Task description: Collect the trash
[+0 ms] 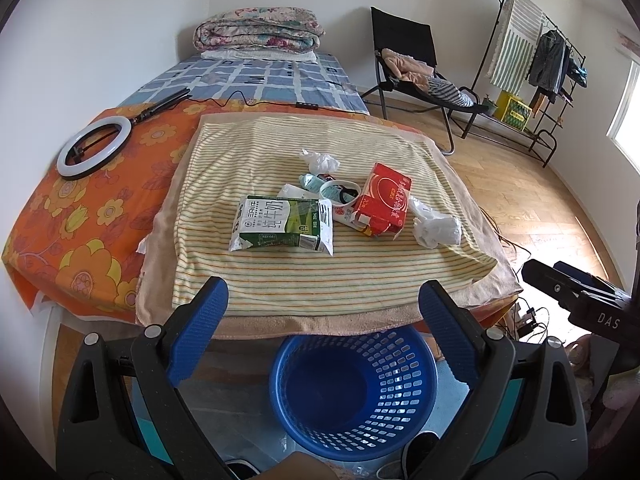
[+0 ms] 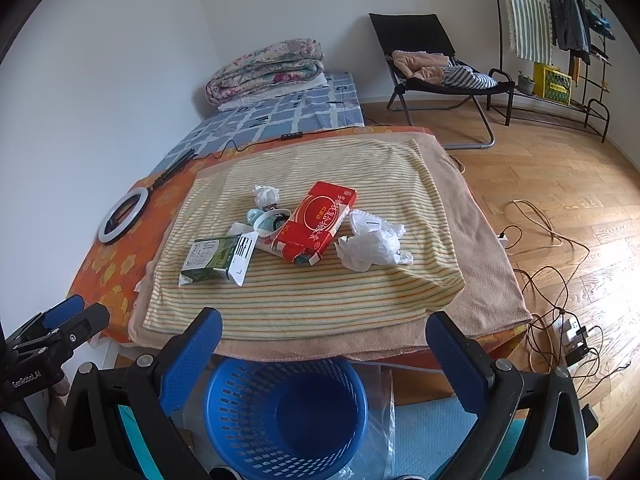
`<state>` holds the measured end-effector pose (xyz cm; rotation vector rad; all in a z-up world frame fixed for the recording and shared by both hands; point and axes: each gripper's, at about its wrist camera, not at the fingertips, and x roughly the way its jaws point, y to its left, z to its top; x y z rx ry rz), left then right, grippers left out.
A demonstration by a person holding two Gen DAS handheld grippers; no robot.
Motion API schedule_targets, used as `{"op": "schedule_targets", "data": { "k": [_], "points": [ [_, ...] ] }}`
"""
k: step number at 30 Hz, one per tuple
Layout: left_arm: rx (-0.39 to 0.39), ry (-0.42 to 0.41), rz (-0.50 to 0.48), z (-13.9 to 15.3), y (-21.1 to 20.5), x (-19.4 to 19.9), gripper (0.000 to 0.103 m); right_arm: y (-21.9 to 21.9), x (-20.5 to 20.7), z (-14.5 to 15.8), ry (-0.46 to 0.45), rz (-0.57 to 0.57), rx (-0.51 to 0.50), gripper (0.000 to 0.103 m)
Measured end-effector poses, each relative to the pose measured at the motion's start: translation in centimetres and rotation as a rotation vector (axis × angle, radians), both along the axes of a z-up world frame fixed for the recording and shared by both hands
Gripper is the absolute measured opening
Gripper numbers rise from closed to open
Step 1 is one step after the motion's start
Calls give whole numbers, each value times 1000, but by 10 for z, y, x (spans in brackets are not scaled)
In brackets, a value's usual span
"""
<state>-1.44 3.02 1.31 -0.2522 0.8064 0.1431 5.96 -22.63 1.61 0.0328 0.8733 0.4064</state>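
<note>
Trash lies on a striped towel [image 1: 280,280] [image 2: 320,300]: a green-and-white milk carton [image 1: 280,224] [image 2: 216,258], a red box [image 1: 384,200] [image 2: 320,220], crumpled white paper [image 1: 436,228] [image 2: 372,244], a smaller paper wad [image 1: 320,160] [image 2: 266,194], and a tube with small wrappers [image 1: 328,190] [image 2: 268,220]. A blue mesh basket [image 1: 352,392] [image 2: 284,412] stands on the floor below the near edge; nothing shows inside it. My left gripper [image 1: 324,308] and right gripper [image 2: 324,340] both hover open above the basket, short of the trash, holding nothing.
A ring light [image 1: 94,146] [image 2: 122,220] with its cable lies on the orange floral cloth at left. Folded quilts [image 1: 260,28] sit at the bed's far end. A black chair [image 2: 432,64], a clothes rack [image 1: 536,60] and floor cables [image 2: 560,280] are at right.
</note>
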Motion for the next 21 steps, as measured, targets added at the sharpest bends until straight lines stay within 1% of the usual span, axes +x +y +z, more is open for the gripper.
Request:
{"op": "schedule_targets", "data": {
  "k": [6, 9, 12, 15, 18, 21],
  "points": [
    [12, 23, 36, -15, 11, 8, 98, 0, 5, -7, 10, -4, -6, 103],
    [-2, 47, 49, -26, 21, 14, 98, -3, 8, -11, -3, -13, -9, 103],
    [-9, 67, 31, -35, 31, 25, 98, -10, 13, -17, -18, -37, -6, 103],
    [14, 75, 4, -39, 40, 42, 98, -15, 24, -24, -11, -50, -4, 103],
    [51, 78, -32, -39, 46, 65, 98, -17, 37, -31, 8, -53, -18, 103],
    [36, 92, -73, -42, 57, 97, 98, -18, 52, -39, 33, -53, -34, 103]
  ]
}}
